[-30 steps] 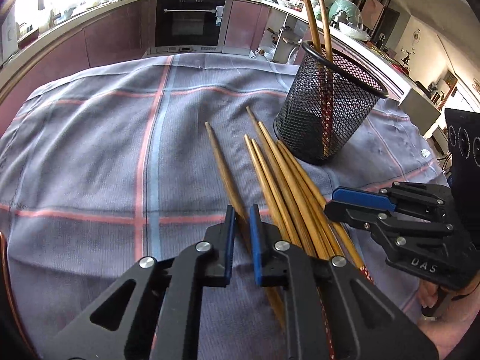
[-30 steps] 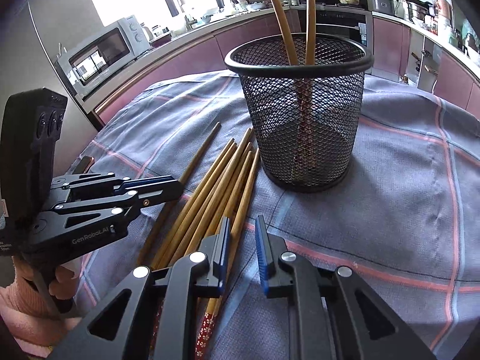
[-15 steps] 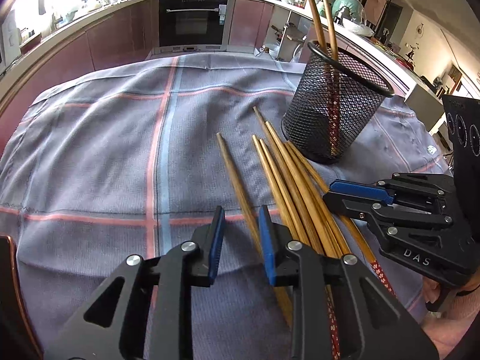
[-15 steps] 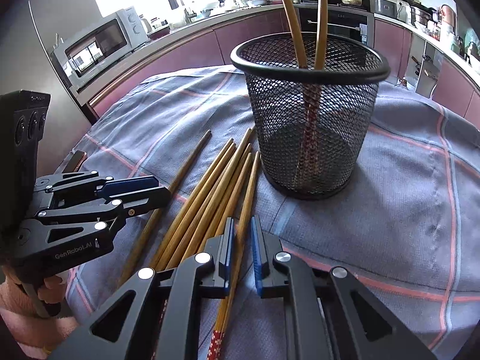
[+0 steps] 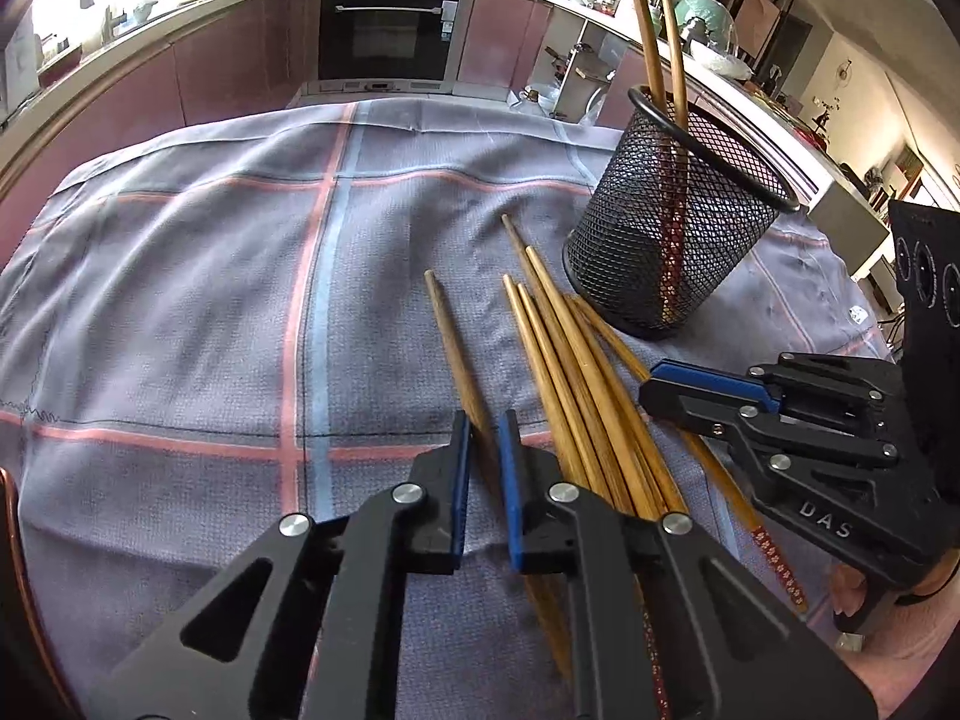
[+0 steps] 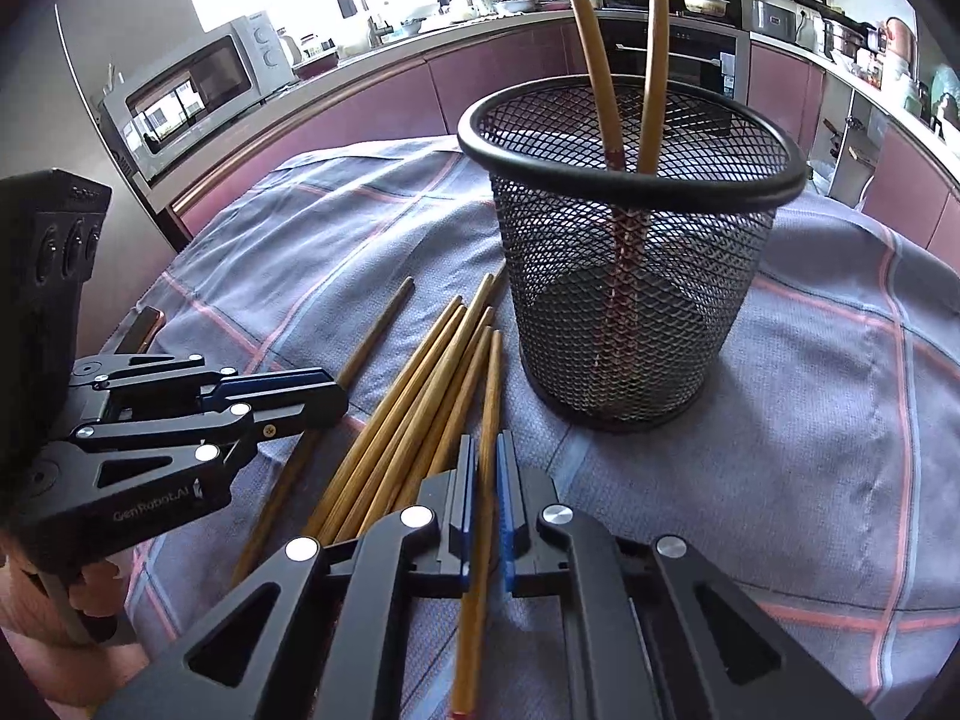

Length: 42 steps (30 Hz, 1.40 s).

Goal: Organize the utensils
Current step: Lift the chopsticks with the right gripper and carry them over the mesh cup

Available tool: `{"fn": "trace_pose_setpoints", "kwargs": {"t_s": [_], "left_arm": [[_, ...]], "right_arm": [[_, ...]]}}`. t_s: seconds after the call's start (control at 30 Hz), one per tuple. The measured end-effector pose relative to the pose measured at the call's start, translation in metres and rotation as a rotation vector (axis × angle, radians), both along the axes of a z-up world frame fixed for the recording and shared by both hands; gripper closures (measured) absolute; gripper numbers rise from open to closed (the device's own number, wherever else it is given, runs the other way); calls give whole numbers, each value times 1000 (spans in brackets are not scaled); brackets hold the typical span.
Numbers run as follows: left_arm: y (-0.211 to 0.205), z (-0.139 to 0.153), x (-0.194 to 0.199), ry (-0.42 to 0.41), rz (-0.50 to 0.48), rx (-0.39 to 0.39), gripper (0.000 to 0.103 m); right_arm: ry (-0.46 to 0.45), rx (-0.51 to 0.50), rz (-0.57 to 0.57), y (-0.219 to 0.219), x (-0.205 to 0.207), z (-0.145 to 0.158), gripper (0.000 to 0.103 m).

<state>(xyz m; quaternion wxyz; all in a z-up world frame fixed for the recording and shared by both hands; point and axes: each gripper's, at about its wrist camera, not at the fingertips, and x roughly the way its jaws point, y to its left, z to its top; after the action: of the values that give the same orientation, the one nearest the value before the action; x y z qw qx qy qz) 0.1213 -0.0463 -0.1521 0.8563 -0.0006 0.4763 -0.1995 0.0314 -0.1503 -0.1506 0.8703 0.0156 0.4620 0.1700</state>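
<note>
Jaws of the left gripper (image 5: 483, 420) pinch one chopstick (image 5: 450, 336); right gripper (image 6: 487, 450) has just clamped another chopstick (image 6: 493, 384) beside the mesh cup (image 6: 630, 324).

The cloth (image 5: 180, 300) on the table is grey-blue, with a check of thin pink-red lines and wider light blue stripes. The cup (image 6: 630, 276) is black wire mesh with a black rim. The chopsticks (image 5: 564, 360) lying on the cloth are light brown like bamboo; the single one (image 5: 453, 348) at the side is a darker brown. Some have a dark red end with a pattern of small white flowers (image 5: 780, 564). The two chopsticks (image 6: 618, 60) standing in the cup show the same red pattern low down. Both grippers are black, with blue pads (image 5: 510, 480) and silver round screws. The cabinets (image 6: 372, 108) behind are dark pink-purple, and the microwave (image 6: 198, 90) is white.
</note>
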Motion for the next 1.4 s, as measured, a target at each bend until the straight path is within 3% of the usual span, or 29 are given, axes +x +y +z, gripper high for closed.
{"fn": "trace_pose_setpoints", "kwargs": {"t_s": [0.27,0.6,1.4], "left_arm": [[9,15,-12,-26,15,-46,94],[22,64,-34,-112,-15,-152,95],[41,180,-91,-353,-63,-284,96]], "right_arm": [[-53,56,22,-12,-19,20,98],[-174,132,34,-30,-43,63,98],[-437,202,31,-48,-70,139,98]]}}
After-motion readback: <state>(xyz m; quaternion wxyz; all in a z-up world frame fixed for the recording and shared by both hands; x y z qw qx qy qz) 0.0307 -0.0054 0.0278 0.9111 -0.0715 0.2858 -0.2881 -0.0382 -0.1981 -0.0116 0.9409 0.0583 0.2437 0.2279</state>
